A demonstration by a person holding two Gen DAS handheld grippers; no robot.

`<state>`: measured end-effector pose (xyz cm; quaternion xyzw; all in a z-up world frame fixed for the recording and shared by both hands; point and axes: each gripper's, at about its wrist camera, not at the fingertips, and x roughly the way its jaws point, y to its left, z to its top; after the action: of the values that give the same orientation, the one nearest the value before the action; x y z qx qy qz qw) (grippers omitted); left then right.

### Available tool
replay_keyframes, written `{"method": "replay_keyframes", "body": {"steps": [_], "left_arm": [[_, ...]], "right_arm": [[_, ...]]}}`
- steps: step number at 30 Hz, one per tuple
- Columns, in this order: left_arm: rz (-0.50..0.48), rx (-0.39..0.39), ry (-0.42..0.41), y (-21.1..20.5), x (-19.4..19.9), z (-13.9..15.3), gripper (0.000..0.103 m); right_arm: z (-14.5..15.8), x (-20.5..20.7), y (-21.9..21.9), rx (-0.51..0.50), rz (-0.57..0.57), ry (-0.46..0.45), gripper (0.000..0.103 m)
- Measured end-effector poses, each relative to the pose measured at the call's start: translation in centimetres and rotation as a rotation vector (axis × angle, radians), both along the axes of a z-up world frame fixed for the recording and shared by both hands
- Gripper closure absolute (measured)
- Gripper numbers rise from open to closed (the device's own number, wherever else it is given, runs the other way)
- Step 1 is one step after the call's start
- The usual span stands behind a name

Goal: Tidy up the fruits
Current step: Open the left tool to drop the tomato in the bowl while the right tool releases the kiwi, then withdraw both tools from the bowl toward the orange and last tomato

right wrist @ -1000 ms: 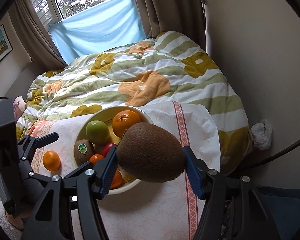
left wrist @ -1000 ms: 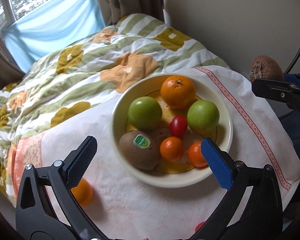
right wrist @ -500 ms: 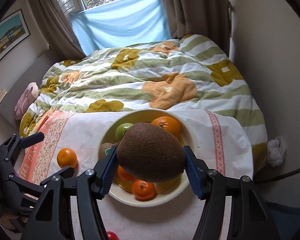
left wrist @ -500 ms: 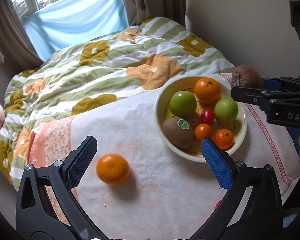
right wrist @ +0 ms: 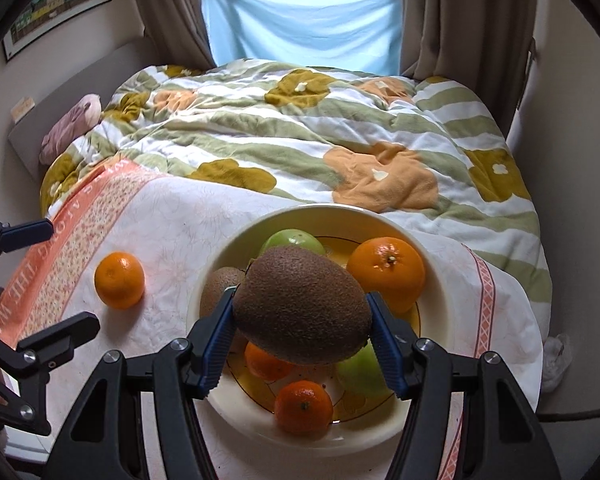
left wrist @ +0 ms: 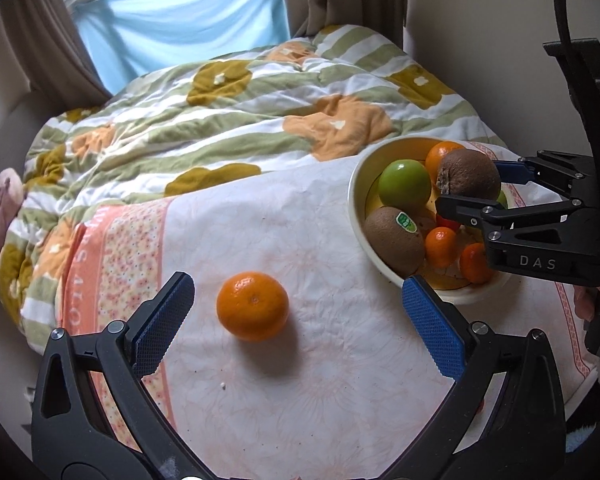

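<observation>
My right gripper (right wrist: 302,346) is shut on a brown kiwi (right wrist: 302,306) and holds it above the cream bowl (right wrist: 228,256). The kiwi also shows in the left wrist view (left wrist: 470,176), over the bowl (left wrist: 358,184). The bowl holds two green apples (left wrist: 404,184), a stickered kiwi (left wrist: 394,238), an orange (right wrist: 386,274), small mandarins (right wrist: 304,406) and a red fruit. My left gripper (left wrist: 298,322) is open and empty, with a loose orange (left wrist: 253,306) on the white cloth just ahead between its fingers. That orange also shows in the right wrist view (right wrist: 119,279).
The white cloth (left wrist: 300,380) with a pink patterned border lies on a bed covered by a green, orange and white quilt (left wrist: 228,120). A wall stands close on the right. A pink soft item (right wrist: 72,128) lies at the far left of the bed.
My right gripper has carried the kiwi in over the bowl. My left gripper has moved left and closer to the loose orange, which now sits between its fingers.
</observation>
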<state>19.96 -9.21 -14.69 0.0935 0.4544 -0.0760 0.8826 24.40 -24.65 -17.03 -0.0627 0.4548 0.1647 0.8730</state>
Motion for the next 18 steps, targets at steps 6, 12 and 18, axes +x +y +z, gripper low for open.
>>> {"method": "replay_keyframes", "body": {"steps": [6,12,18], "left_arm": [[0.027,-0.003,0.008,0.3,-0.4,-0.5,0.0],[0.037,-0.001,0.006,0.2,-0.9,-0.3,0.0],[0.036,0.003,-0.008,0.1,-1.3,0.3,0.0]], "right_arm": [[-0.8,0.4,0.7,-0.027,0.028,0.003,0.043],[-0.4,-0.2,0.0,0.005,0.013,-0.021,0.002],[0.3,-0.6,-0.8,0.02,-0.003,-0.03,0.001]]}}
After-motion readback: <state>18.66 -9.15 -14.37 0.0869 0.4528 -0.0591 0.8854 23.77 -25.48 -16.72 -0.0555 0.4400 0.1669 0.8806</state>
